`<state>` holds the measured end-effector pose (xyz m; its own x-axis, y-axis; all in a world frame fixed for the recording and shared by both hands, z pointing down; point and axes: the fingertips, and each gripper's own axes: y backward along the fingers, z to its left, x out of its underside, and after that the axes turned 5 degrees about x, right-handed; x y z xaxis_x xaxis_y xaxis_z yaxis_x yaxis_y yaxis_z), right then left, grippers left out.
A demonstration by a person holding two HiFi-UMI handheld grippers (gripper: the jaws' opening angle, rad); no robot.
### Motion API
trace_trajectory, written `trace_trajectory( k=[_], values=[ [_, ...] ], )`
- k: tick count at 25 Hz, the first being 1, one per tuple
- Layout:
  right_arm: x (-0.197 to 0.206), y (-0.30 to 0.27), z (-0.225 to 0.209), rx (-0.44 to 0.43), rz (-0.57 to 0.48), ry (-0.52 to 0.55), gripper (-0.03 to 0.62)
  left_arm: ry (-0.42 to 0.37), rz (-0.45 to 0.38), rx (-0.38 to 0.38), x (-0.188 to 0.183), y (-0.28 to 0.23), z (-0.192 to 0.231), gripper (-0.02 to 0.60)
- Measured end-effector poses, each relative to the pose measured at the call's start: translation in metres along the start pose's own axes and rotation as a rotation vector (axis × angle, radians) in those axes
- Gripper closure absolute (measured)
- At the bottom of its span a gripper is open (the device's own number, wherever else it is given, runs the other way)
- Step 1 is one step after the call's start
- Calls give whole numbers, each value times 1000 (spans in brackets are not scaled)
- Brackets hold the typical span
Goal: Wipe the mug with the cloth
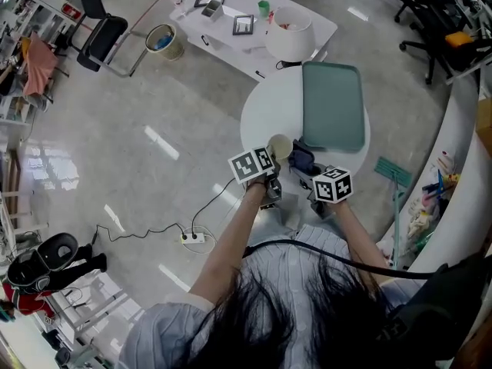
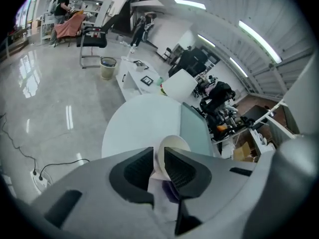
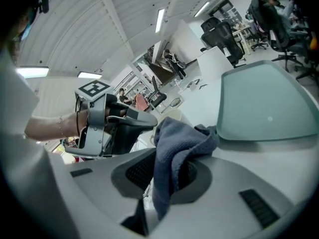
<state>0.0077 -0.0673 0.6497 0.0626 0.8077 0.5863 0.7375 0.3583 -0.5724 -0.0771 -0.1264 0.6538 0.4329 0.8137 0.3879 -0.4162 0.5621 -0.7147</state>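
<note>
Cream mug (image 1: 280, 147), wall pinched by left gripper (image 2: 159, 157), beside bunched blue-grey cloth (image 3: 175, 141) in right gripper (image 3: 167, 172).

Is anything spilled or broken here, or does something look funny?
Nothing stands out. The left gripper is clamped on the wall of the mug, the right gripper pinches the bunched blue-grey cloth, and the green tray lies flat on the round white table. No spill or crack shows.

Round white table (image 1: 267, 120) stands on glossy floor (image 1: 138, 121); one green tray (image 1: 332, 106) lies flat on its right half.
</note>
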Motion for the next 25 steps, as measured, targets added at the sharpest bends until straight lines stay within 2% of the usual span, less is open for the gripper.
trace_trajectory(
  k=[5,12,20,25],
  values=[
    [-10,14,3,26,-26,25,514,-165,0,84,-6,20,-16,526],
    [-16,30,13,62,-69,46,514,-347,-48,134,-2,54,-22,526],
    [-27,41,36,103,-139,26,514,-456,-85,197,5,92,-20,526],
    [-22,50,57,116,-179,1,514,-491,-50,248,24,109,-16,526]
  ],
)
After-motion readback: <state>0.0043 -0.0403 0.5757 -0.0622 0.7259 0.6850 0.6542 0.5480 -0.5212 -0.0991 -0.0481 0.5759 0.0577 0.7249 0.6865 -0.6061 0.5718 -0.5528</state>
